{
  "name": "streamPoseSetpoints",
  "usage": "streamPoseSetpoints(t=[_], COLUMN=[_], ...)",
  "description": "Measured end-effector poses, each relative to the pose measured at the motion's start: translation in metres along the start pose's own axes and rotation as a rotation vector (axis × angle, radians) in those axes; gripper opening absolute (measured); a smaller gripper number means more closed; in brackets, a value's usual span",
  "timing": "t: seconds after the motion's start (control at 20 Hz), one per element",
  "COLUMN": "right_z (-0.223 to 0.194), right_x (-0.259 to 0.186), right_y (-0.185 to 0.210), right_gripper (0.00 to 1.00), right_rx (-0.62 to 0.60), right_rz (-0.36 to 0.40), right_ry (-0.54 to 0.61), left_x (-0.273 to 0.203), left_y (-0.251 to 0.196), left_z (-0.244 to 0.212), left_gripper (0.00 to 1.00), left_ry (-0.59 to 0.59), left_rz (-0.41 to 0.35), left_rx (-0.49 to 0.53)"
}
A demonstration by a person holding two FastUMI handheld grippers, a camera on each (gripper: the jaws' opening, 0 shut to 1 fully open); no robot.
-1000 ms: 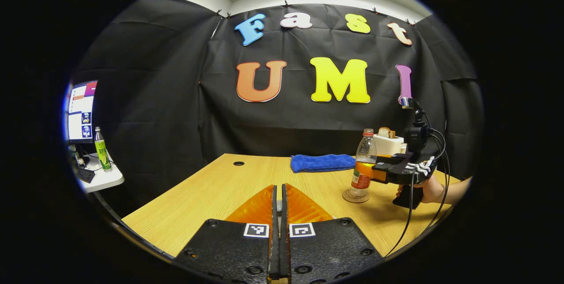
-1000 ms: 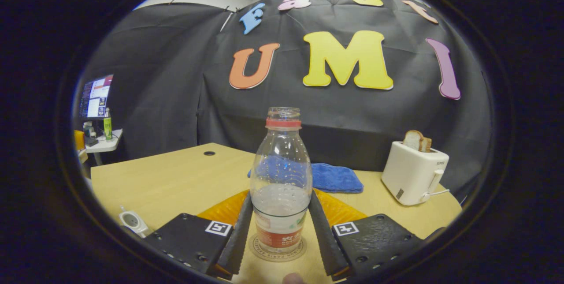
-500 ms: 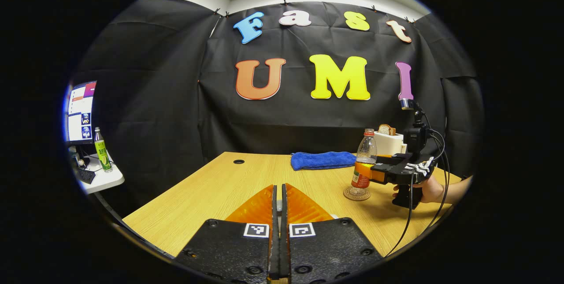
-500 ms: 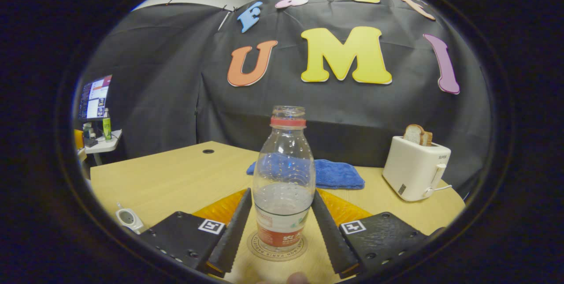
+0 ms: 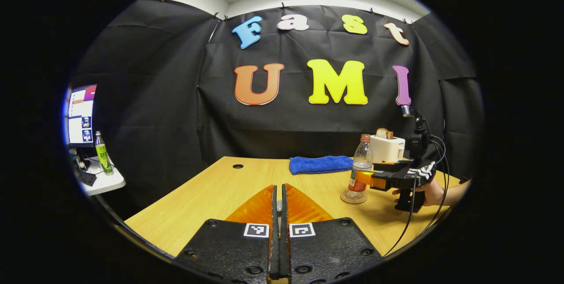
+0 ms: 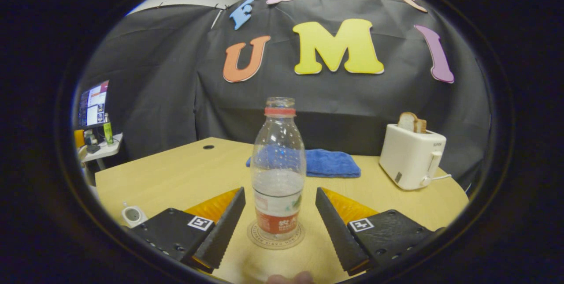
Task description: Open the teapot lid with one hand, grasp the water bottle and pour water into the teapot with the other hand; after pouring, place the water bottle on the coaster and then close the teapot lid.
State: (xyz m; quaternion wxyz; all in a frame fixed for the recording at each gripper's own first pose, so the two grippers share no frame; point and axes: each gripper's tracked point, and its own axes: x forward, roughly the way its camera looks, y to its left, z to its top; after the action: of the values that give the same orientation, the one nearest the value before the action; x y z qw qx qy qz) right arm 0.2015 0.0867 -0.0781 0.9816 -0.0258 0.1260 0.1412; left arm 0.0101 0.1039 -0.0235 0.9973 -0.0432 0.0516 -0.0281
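clear plastic, part full and uncapped, the bottle (image 6: 278,173) stands upright on the round coaster (image 6: 275,239) on the bench (image 6: 176,173), toward its right side ahead of the blue towel (image 6: 328,164) and left of the white toaster (image 6: 412,157) at the far right corner. the right gripper (image 6: 278,226) has its fingers spread wide to either side of the bottle, with a gap showing on both sides, so nothing is clamped. in the left gripper view the same scene shows from the side: the bottle (image 5: 360,167) on its coaster (image 5: 353,197), the right gripper (image 5: 368,179) level with the label, a hand (image 5: 429,191) behind it.

the left gripper (image 5: 277,235) has its fingers pressed together and holds nothing, above the near edge of the bench (image 5: 220,191).

judging by this, the bottle's part looks done: it sits on the coaster and is let go. whether water reached the teapot cannot be told from these views, nor where the teapot and lid stand. what seems left is closing the lid, likely work for the left gripper, while the right needs only to draw straight back without knocking the bottle.
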Motion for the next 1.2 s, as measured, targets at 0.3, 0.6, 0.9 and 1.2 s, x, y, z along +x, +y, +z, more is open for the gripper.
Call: streamPoseSetpoints(t=[0.3,0.6,0.9,1.2], right_z=[-0.013,-0.024,-0.023,-0.025], right_x=[-0.093,-0.163,-0.183,-0.18], right_y=[-0.03,-0.055,-0.067,-0.07], right_gripper=[0.97,0.93,0.94,0.94], right_rx=[0.038,0.027,-0.019,-0.018], right_rz=[-0.065,-0.159,-0.206,-0.214], right_ry=[-0.067,-0.142,-0.183,-0.182], left_x=[0.009,0.031,0.054,0.063], left_y=[-0.038,-0.069,-0.075,-0.073], left_z=[-0.021,-0.054,-0.084,-0.093], left_gripper=[0.03,0.03,0.04,0.04], left_ry=[-0.001,0.028,0.081,0.108], left_rz=[-0.051,-0.087,-0.081,-0.073], left_rx=[-0.01,-0.047,-0.028,-0.037])
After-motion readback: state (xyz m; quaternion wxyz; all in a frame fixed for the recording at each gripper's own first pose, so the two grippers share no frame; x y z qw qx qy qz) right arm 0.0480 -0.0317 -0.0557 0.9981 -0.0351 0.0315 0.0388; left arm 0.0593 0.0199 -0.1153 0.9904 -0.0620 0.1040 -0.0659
